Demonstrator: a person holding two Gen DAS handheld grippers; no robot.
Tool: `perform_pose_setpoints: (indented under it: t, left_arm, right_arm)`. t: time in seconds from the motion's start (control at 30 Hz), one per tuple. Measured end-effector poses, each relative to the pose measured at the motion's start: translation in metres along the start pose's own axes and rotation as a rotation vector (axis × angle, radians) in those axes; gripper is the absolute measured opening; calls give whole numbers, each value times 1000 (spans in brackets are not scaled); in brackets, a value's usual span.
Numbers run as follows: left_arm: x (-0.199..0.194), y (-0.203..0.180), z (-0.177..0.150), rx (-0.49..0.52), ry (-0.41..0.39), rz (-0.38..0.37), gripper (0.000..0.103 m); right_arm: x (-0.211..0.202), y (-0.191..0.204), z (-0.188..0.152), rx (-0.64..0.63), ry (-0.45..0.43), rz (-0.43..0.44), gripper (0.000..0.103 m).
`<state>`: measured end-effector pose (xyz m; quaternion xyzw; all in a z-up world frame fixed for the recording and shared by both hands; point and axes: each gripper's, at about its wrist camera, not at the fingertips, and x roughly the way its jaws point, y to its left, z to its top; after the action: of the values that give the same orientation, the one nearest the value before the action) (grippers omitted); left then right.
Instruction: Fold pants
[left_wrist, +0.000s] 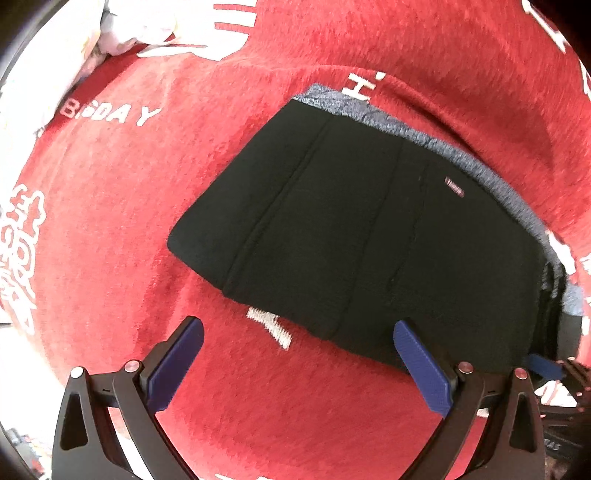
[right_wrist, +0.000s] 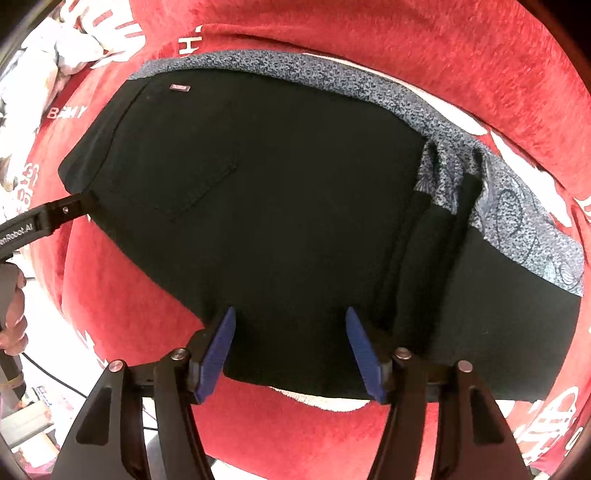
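Right wrist: folded pants (right_wrist: 277, 206) lying crosswise.

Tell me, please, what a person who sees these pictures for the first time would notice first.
The folded black pants fill the middle of both views, lying on a bright red blanket with white lettering. A blue-grey patterned cloth shows along their far edge and right side. Near the bottom of each view, the right hand-held gripper stands open over the near edge of the pants, and the left hand-held gripper is open too.
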<state>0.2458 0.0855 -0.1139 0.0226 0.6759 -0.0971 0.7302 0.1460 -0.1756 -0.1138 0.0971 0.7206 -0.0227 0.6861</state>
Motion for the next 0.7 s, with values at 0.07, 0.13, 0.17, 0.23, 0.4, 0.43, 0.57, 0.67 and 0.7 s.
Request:
perform_pose_setpoints:
  t: [0.07,0.13,0.17,0.23,0.4,0.43,0.57,0.67,0.7]
  left_arm:
    - [-1,13,3,-36,0,-73,103]
    - [2,25,3,-63,7,-136,103]
    - [4,31,4,-80,13,-172,103]
    - [10,40,4,-117,23,-256,103]
    - [19,39,3,-168,26,-439,103]
    - [21,36,3,-169,25,-467,103]
    - [25,28,2,-155,14,-481,103]
    - [24,27,3,-170,-1,-493,103]
    - [24,28,3,-177,-1,-494,103]
  right_arm:
    - [2,0,-2,2,-1,5,71]
    - [4,1,-2,6,-4,10,73]
    - [4,1,-2,7,-5,10,73]
    - [5,3,-1,4,-8,9,74]
    - [9,8,0,-4,-12,7,76]
    - [9,8,-1,-3,-14,7,76]
    - [12,10,-4,-4,-20,5,77]
    - [13,11,-7,-6,-26,2,77]
    - [13,12,-8,-6,-27,1,77]
